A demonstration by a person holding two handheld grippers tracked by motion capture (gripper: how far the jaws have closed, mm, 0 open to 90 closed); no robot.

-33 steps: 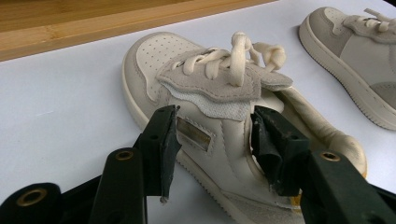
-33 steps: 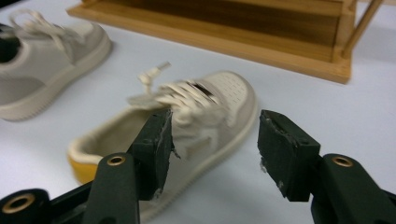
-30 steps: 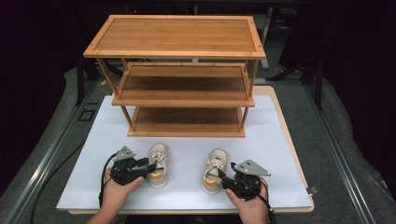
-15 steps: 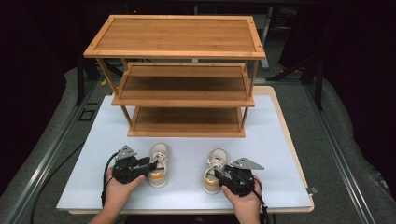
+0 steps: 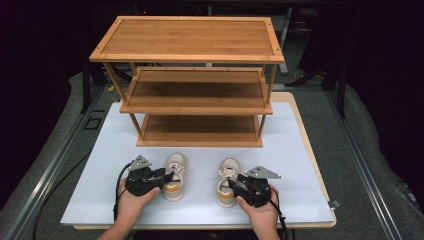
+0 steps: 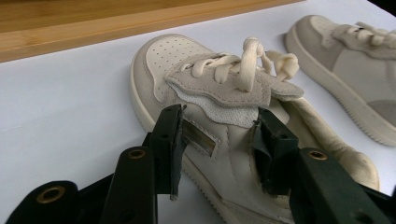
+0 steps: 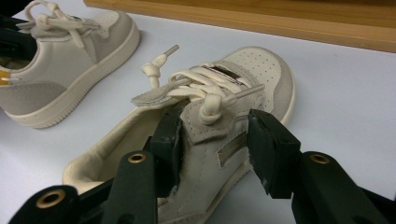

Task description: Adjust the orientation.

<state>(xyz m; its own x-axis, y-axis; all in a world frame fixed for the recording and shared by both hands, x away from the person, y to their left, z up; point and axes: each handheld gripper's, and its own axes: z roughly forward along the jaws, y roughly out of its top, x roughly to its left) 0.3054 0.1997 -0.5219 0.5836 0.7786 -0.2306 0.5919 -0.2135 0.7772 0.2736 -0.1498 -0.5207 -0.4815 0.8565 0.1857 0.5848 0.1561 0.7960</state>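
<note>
- A white mat [image 5: 100, 185] covers a wood-edged table [image 5: 306, 150] in a dark room; a three-tier bamboo shoe rack [image 5: 192, 45] stands at the far half of the mat, all its shelves bare.
- Two small cream sneakers sit side by side in front of the rack, toes toward it: the left shoe [image 5: 175, 176] and the right shoe [image 5: 228, 181], apart from each other.
- The left gripper [image 5: 167, 176], held in the person's left hand [image 5: 134, 200], has its jaws spread across the left shoe's side wall by the collar, one jaw outside, one inside the opening; whether they press the wall I cannot tell.
- The right gripper [image 5: 234, 186], in the right hand [image 5: 257, 207], straddles the right shoe's side wall likewise, its outer jaw standing clear of the shoe.
</note>
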